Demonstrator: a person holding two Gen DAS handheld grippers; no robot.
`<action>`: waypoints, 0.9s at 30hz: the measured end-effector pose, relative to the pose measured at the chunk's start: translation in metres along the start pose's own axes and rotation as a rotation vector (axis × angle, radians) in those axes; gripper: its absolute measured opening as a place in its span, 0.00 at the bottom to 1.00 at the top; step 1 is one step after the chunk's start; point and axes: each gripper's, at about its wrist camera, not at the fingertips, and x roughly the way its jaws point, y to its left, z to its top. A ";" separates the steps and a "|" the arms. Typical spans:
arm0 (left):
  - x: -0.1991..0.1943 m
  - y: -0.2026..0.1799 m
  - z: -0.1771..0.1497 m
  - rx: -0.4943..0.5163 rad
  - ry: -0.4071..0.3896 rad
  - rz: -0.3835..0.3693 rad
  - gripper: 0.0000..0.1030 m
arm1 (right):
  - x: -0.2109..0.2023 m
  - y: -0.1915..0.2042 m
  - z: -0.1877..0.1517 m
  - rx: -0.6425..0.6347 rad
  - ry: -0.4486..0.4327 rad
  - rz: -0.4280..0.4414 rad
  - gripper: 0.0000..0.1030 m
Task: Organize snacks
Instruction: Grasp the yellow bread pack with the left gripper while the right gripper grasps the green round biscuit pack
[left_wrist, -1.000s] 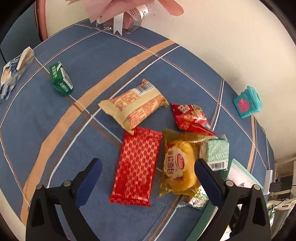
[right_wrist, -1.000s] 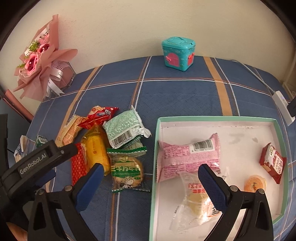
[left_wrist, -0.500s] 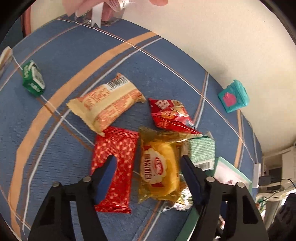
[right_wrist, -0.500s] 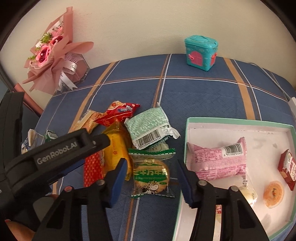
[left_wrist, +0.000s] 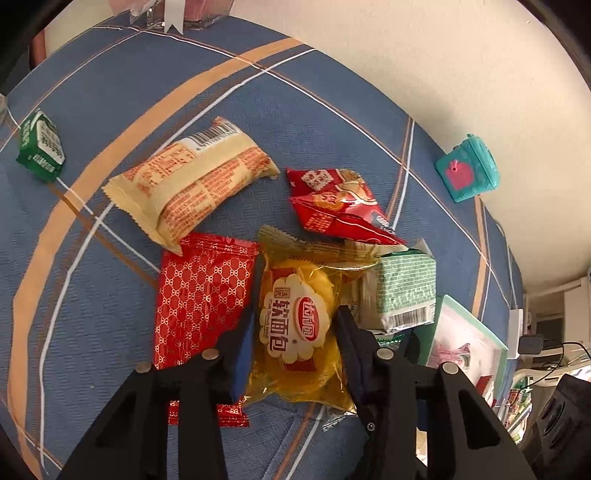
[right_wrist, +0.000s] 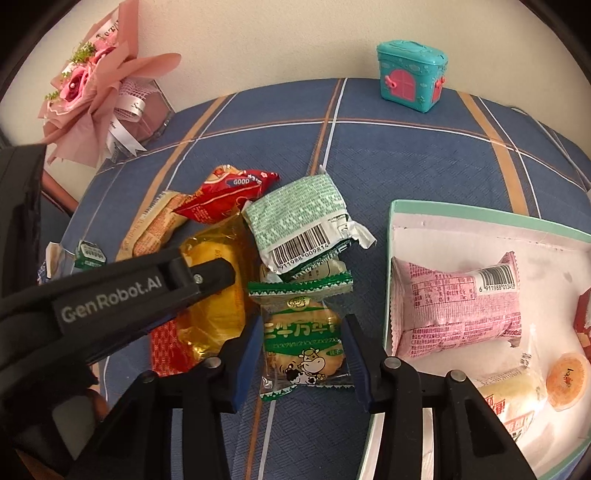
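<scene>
Blue cloth; tray (right_wrist: 395, 236) holds pink pack (right_wrist: 458, 306); both grippers' fingers pinch packets.

Red snack (right_wrist: 583, 325) cut off rightward

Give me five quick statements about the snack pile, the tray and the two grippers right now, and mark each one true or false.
1. The left gripper has its fingers on either side of the yellow bread packet. True.
2. The right gripper is around the pink packet. False: it is around the green cookie packet; the pink packet lies in the tray.
3. The teal toy house stands inside the tray. False: it stands on the blue cloth near the wall.
4. An orange jelly cup lies in the tray. True.
5. The flower bouquet lies on the snack pile. False: it stands apart at the far corner of the table.
</scene>
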 end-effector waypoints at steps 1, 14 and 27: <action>-0.001 0.001 0.000 -0.002 -0.001 0.003 0.42 | 0.001 0.001 0.000 -0.007 0.000 -0.006 0.45; 0.005 0.012 0.000 -0.044 0.029 0.093 0.40 | 0.001 0.012 -0.003 -0.031 0.017 0.018 0.45; 0.005 0.019 -0.002 -0.060 0.027 0.105 0.40 | 0.011 0.017 -0.004 -0.043 0.031 -0.015 0.48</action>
